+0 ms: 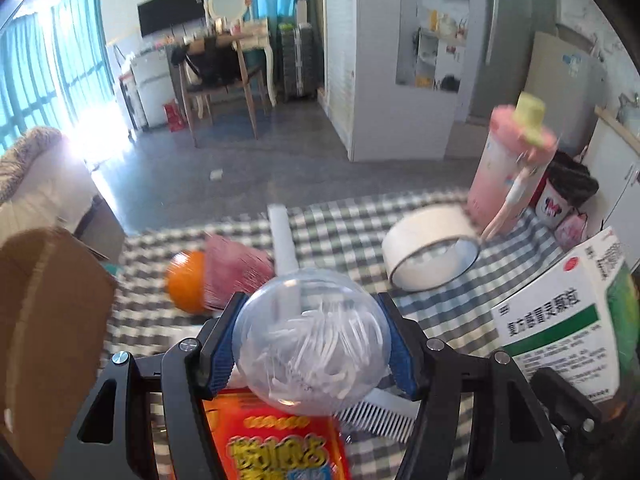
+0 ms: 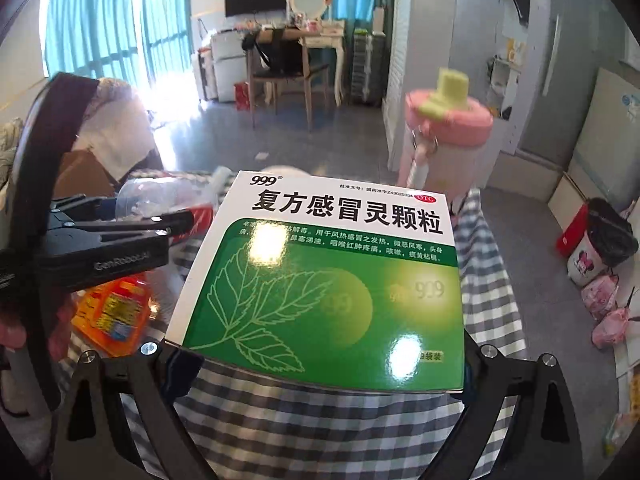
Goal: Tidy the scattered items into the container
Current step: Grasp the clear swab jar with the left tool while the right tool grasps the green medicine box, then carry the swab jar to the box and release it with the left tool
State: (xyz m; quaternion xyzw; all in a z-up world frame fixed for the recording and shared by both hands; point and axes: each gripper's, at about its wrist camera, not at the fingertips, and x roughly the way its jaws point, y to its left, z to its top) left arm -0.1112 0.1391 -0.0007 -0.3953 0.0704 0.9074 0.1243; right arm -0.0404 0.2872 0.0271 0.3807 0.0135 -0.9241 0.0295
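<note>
l gripper (image 1: 312, 344) clamps clear ball (image 1: 310, 336) — r gripper (image 2: 320, 364) clamps med box (image 2: 320, 280)

Medicine box (image 2: 320, 280) reads "999"; left tongs (image 2: 116, 216) "GenRobot.AI".

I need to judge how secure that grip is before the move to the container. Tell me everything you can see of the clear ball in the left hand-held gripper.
The clear ball looks like thin, see-through plastic, round and whole, filled with a loose tangle of small white plastic sticks. It sits between the blue pads of the left hand-held gripper, which press its left and right sides. It is held above the checked tablecloth, over a red-orange packet and a white comb. Nothing else visibly touches it.
</note>
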